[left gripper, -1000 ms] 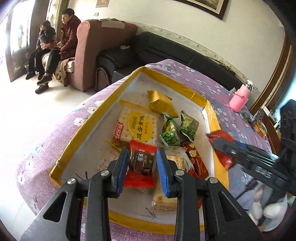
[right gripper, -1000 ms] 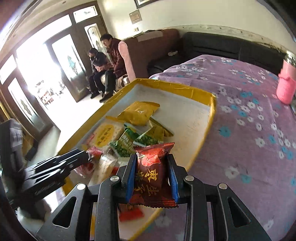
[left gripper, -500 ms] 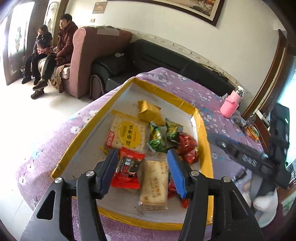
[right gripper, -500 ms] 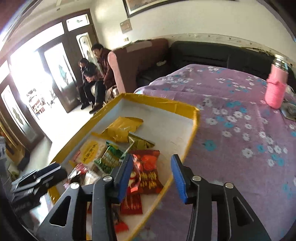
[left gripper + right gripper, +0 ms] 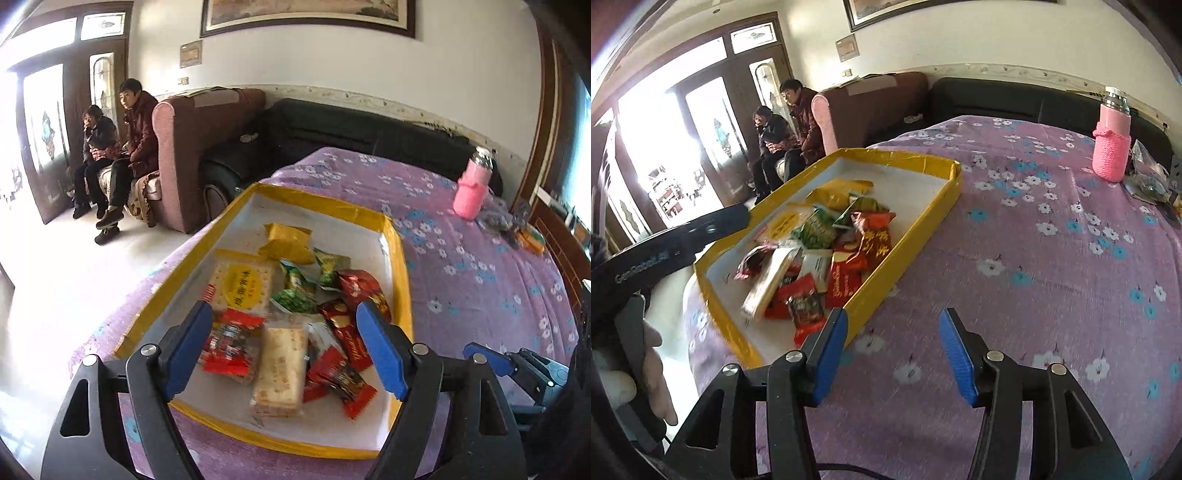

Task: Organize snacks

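A yellow-rimmed tray (image 5: 402, 266) (image 5: 945, 195) on the purple flowered cloth holds several snack packets: a cracker pack (image 5: 243, 282), a yellow packet (image 5: 286, 242), green packets (image 5: 295, 291), red packets (image 5: 360, 288) (image 5: 875, 236) and a pale biscuit bar (image 5: 280, 369). My left gripper (image 5: 284, 332) hovers above the tray's near end, its jaws opening, nothing pressed between the pads; the red packet (image 5: 231, 341) lies in the tray below. My right gripper (image 5: 892, 349) is over bare cloth right of the tray, jaws opening and empty.
A pink bottle (image 5: 472, 188) (image 5: 1112, 144) stands at the far right of the table beside small clutter (image 5: 498, 221). Two people (image 5: 118, 147) sit by a sofa at the left. The left gripper's body (image 5: 665, 247) and a hand (image 5: 657, 373) show beside the tray.
Both grippers let go of their red packets, which now lie in the tray, and their jaws spread. The left one pulled back and up; the right one moved off the tray onto the cloth.
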The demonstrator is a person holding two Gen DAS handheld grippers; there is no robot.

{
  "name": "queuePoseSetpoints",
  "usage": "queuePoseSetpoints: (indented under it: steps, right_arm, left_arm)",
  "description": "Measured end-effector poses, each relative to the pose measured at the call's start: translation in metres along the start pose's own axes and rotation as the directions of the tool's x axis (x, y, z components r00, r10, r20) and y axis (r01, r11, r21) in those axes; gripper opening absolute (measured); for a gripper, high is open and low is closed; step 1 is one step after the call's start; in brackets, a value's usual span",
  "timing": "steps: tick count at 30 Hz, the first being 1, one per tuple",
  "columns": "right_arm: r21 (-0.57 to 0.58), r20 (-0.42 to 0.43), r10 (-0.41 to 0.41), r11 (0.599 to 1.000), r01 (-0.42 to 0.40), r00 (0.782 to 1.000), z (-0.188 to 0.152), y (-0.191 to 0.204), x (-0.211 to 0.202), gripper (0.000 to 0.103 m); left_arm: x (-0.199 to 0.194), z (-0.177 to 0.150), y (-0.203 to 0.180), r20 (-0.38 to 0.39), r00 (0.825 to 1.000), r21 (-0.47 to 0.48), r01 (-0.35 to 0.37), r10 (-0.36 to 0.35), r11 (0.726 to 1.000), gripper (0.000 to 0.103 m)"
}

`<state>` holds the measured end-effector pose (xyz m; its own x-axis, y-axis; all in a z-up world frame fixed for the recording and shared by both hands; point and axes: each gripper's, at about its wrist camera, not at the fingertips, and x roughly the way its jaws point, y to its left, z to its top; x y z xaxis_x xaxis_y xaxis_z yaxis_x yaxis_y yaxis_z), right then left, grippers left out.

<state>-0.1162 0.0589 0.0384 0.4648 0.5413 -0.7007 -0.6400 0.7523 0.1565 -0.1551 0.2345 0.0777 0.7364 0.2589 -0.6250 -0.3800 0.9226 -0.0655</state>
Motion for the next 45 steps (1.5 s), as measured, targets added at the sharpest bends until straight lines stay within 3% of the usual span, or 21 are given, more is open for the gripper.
queuePoseSetpoints:
  steps: [7, 16, 45]
  right_arm:
    - [-0.019, 0.014, 0.007, 1.0, -0.007, 1.0, -0.008, -0.002, -0.01, 0.059]
    - [-0.009, 0.023, 0.002, 1.0, -0.002, 1.0, -0.009, -0.013, -0.018, 0.062]
    - [-0.059, 0.01, -0.026, 0.998, 0.027, 1.0, -0.011, 0.005, -0.018, 0.063]
  left_arm:
    - [0.003, -0.005, -0.032, -0.044, 0.999, 0.065, -0.016, 0.019, 0.998, 0.081]
    - [-0.001, -0.006, -0.054, -0.037, 0.999, 0.099, -0.015, 0.019, 0.995, 0.081]
    - [-0.003, -0.011, -0.043, -0.042, 0.999, 0.078, -0.025, 0.028, 0.997, 0.081]
